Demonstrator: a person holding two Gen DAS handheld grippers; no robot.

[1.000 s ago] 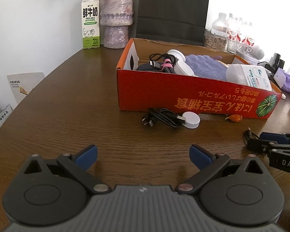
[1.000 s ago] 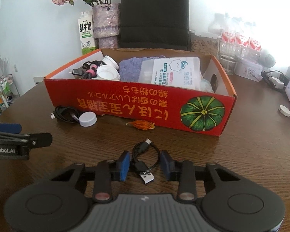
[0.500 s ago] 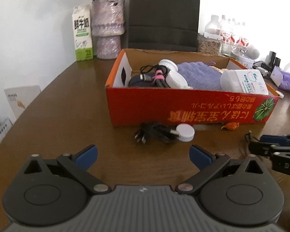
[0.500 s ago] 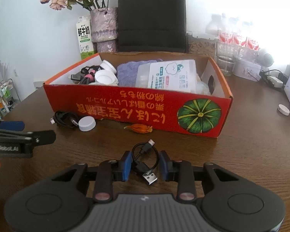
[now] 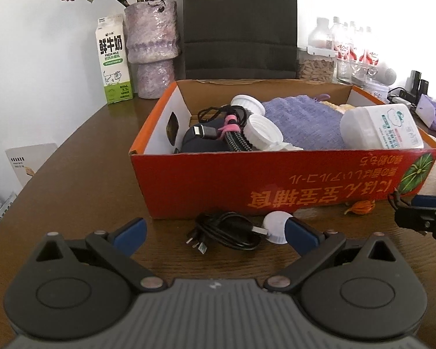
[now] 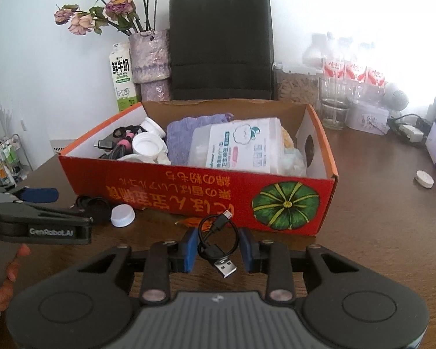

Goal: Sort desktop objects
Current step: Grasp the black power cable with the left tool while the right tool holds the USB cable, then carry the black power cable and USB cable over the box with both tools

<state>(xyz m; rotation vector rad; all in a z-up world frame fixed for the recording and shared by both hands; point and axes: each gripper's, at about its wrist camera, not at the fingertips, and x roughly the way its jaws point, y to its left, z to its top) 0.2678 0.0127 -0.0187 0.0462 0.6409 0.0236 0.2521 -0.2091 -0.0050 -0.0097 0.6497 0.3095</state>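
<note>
The right claw (image 6: 217,251), clamped on the short cable (image 6: 216,242), has risen off the counter (image 6: 378,232) toward the box (image 6: 189,195), while the left claw (image 5: 215,232), fingers apart, has closed on the cable bundle (image 5: 226,231) before the box.

A purple vase (image 6: 151,58) of dried roses (image 6: 107,3) stands at the back of the desk (image 6: 378,218) — milk carton (image 6: 122,80) touching its left side, black paper bag (image 6: 221,42) just right, water bottles (image 6: 344,69) farther right.
</note>
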